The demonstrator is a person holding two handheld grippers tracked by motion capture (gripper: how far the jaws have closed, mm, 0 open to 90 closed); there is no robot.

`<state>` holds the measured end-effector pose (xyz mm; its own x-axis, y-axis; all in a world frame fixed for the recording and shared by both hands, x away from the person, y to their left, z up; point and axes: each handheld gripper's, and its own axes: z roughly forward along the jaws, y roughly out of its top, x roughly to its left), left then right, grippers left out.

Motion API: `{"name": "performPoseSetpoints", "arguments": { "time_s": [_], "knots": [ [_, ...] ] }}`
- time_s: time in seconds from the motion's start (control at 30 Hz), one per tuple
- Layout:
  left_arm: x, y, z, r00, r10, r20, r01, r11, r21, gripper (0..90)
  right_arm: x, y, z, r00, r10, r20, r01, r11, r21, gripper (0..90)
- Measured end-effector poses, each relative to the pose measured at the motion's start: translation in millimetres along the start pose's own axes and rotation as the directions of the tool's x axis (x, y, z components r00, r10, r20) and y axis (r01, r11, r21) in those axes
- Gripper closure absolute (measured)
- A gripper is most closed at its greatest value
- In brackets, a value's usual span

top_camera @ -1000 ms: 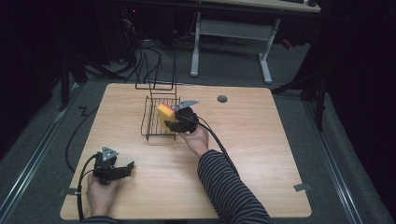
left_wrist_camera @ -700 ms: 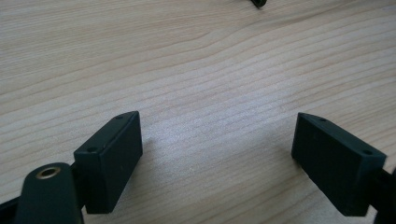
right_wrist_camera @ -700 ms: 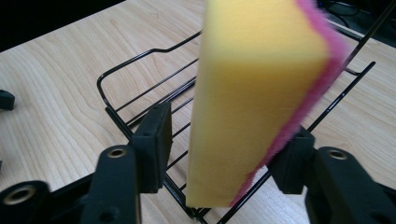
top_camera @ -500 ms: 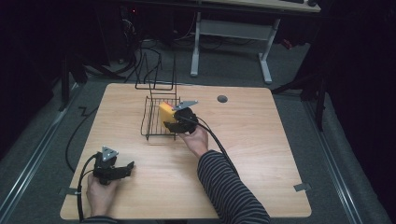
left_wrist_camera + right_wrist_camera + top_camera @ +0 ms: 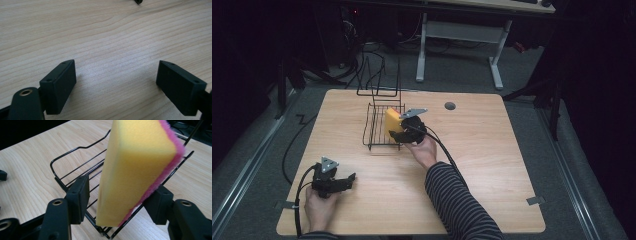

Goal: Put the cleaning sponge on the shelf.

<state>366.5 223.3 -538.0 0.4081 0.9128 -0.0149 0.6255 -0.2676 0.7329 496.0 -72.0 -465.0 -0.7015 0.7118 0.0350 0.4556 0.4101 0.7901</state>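
Note:
A yellow sponge with a pink scouring side stands on edge over the near rim of a black wire rack. My right gripper straddles it. The right jaw rests against the pink side, while a narrow gap shows between the left jaw and the yellow face, so the jaws stand open. From above, the sponge sits at the right edge of the rack, with the right gripper against it. My left gripper lies low at the table's front left, jaws wide open over bare wood.
The wooden table has a round cable hole at the back. A tall wire frame rises behind the rack. A cable trails from each gripper. A desk frame and cables stand on the floor beyond the table.

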Motion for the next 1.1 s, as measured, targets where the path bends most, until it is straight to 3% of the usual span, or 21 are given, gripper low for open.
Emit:
{"name": "performPoseSetpoints", "arguments": {
  "time_s": [0.2, 0.47, 1.1],
  "knots": [
    [0.0, 0.0, 0.0, 1.0000, -0.001, 0.001, 0.001, 1.0000, 0.000, 17.0, 2.7, -0.2, -2.2, 0.9990, -0.039, 0.021, 0.039, 0.999, -0.002, 58.1],
    [0.0, 0.0, 0.0, 1.0000, -0.001, 0.002, 0.001, 1.0000, 0.001, 16.9, 4.9, -2.2, -0.7, 0.9973, -0.064, 0.036, 0.064, 0.998, 0.007, 61.0],
    [0.0, 0.0, -0.1, 1.0000, 0.000, 0.001, 0.000, 1.0000, 0.001, 16.9, 4.0, -4.3, -1.7, 0.9990, -0.042, 0.012, 0.042, 0.999, 0.005, 40.7]
  ]
}}
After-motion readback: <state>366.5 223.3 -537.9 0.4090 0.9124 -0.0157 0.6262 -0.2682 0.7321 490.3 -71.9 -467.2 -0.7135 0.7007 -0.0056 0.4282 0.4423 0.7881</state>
